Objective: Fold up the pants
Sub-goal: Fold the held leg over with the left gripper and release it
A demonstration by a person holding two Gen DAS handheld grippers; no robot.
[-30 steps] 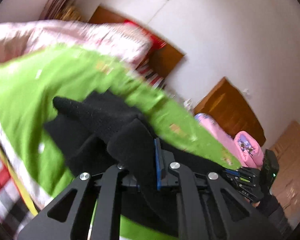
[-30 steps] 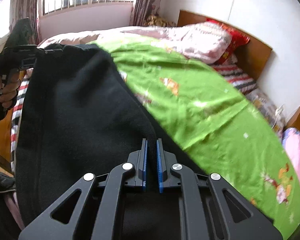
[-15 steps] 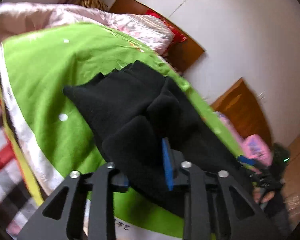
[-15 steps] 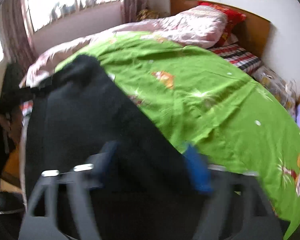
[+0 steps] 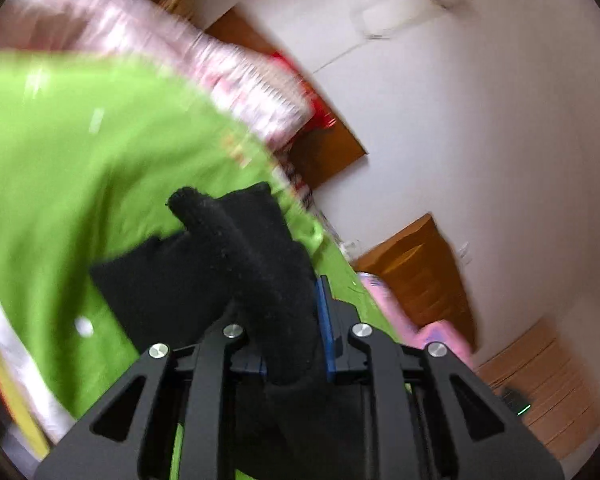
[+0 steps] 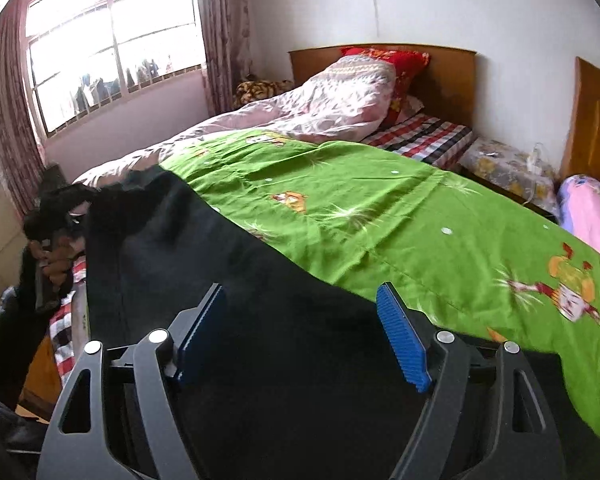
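The black pants [image 6: 228,280] lie spread on the green bedspread [image 6: 380,216], along the side edge of the bed nearest the cameras, running from the near corner toward the window [image 6: 112,52] end.

Left gripper [image 5: 292,344]: the jaws are closing, and a thick fold of the black fabric stands bunched between the blue pads [image 5: 323,320], which press on it. In the right wrist view this gripper appears at the far end of the garment, gripped by a hand [image 6: 52,256], with the cloth raised there.

Right gripper [image 6: 300,336]: the fingers stand wide apart and are closing slightly; the pants lie flat beneath and between the pads [image 6: 402,344], which do not press on the cloth. Nothing is held.

A pink quilt [image 6: 320,108] is heaped at the head of the bed against the wooden headboard [image 6: 444,80], with a red pillow [image 6: 396,60] behind it. A checked sheet [image 6: 424,140] shows at the far head corner. The left wrist view is blurred.
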